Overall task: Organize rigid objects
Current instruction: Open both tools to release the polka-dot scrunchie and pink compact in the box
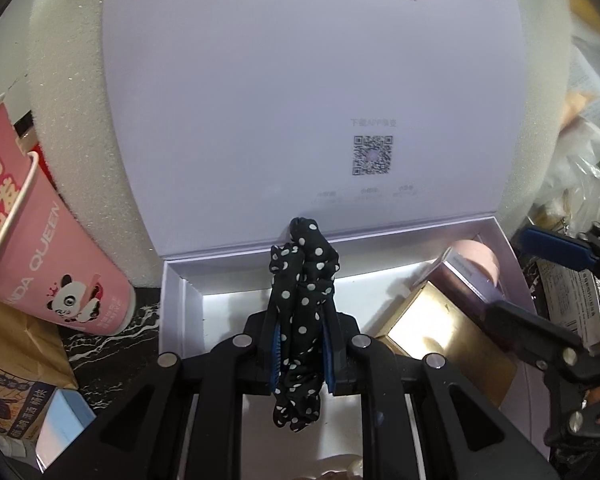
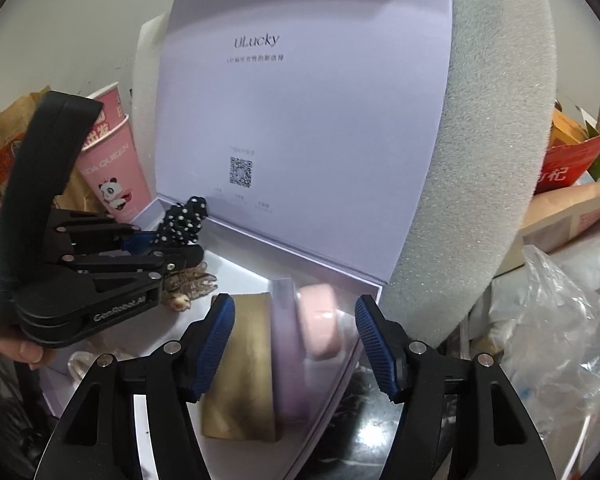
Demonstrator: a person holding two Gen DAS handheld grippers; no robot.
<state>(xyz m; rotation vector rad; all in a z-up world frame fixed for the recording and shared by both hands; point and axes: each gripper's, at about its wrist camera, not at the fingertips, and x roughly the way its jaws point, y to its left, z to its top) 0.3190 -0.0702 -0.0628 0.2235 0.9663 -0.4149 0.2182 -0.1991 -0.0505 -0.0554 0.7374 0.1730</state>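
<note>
- The left gripper (image 1: 303, 344) is clamped on a black polka-dot scrunchie (image 1: 302, 304), held over the open lilac box (image 1: 172, 312), towards its back wall and hinge (the fabric bunches above the pads and hangs loose below them).
- The right gripper (image 2: 296, 344) has its jaws apart with nothing pressed between the blue pads (image 2: 214, 344); it hovers over the box's right end, where a gold box (image 2: 240, 368), a pale purple carton (image 2: 288, 356) and a pink round case (image 2: 320, 324) already lie side by side against the right wall.
- A beaded hair clip (image 2: 188, 286) lies on the box floor just below the left gripper, as the right wrist view shows.
- Risk: the scrunchie is soft, so on release it may snag on a pad and come away with the claw.
- Risk: let go too near the back wall, it could catch on the hinge edge or land on the hair clip.
- Risk: the raised lid (image 1: 300, 92) only leans on a foam block (image 2: 492, 140); a knock from either claw could tip it shut.
- Risk: the two grippers are near each other over a small box, so a careless sweep could make them collide or shove the packed items.
- A pink paper cup (image 1: 52, 264) stands just beyond the box's left wall, and a knock could topple it.
</note>
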